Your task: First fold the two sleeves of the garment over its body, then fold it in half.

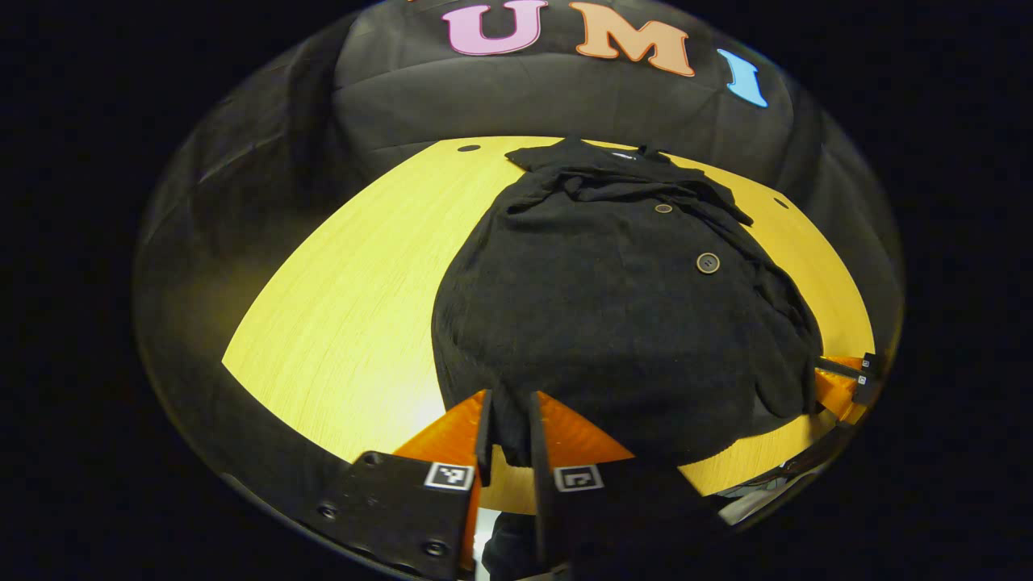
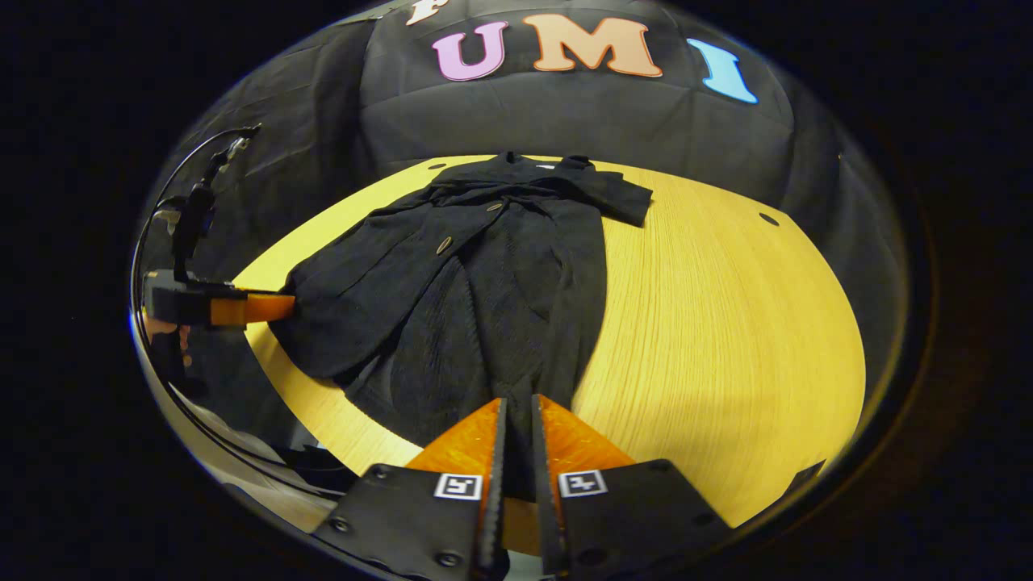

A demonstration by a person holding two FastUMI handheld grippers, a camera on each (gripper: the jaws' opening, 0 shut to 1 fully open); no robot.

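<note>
Pinching the near hem: your left gripper (image 1: 510,428) and right gripper (image 2: 516,432) each have both fingers clamped on the black garment (image 1: 613,307), near edge. It lies flat on the yellow table (image 1: 355,307), sleeves folded over its body, collar far.

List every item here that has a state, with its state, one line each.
garment: lying flat on the table, sleeves folded over its body, not yet folded in half
left gripper: shut on the garment's near hem
right gripper: shut on the garment's near hem
button: facing up on the garment's front
table: bare wood beside the garment
</note>
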